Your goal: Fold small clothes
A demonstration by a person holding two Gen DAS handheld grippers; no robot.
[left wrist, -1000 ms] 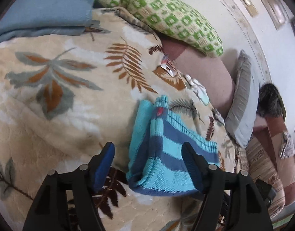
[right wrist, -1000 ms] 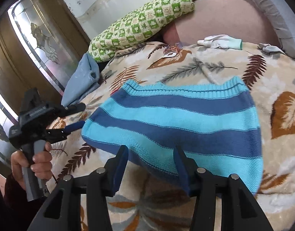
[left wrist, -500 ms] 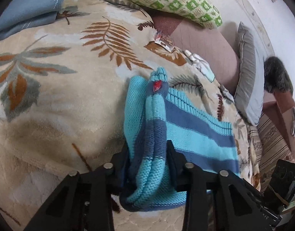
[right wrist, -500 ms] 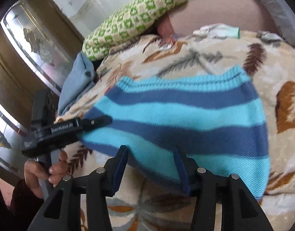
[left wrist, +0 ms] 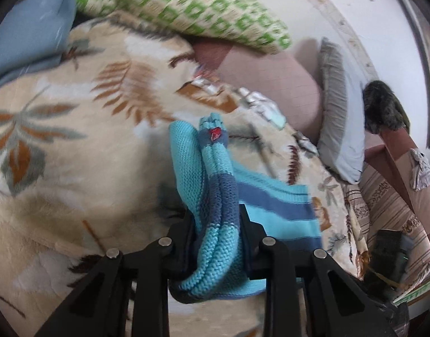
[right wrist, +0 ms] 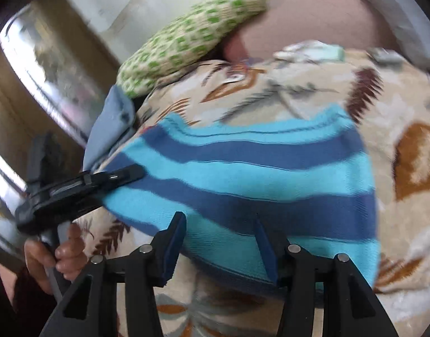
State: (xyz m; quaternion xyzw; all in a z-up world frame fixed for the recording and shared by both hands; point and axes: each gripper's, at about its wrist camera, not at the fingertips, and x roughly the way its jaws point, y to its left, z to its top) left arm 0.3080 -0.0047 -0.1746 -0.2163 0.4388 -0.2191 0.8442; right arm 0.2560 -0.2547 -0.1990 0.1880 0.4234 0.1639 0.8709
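While left gripper [left wrist: 216,230] closes on bunched striped blue knit [right wrist: 257,185], right gripper [right wrist: 219,245] agape.

The knitted garment [right wrist: 260,185] has turquoise and navy stripes with a small red mark. The blanket [left wrist: 74,146] is beige with brown, rust and grey leaves. The pillow [left wrist: 187,8] is cream with green checks; the folded cloth [left wrist: 29,33] is plain blue.

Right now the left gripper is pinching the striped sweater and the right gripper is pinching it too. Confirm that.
Half right. The left gripper is closing on the bunched edge of the striped sweater, but the right wrist view shows the right gripper open over the sweater's near edge, not pinching.
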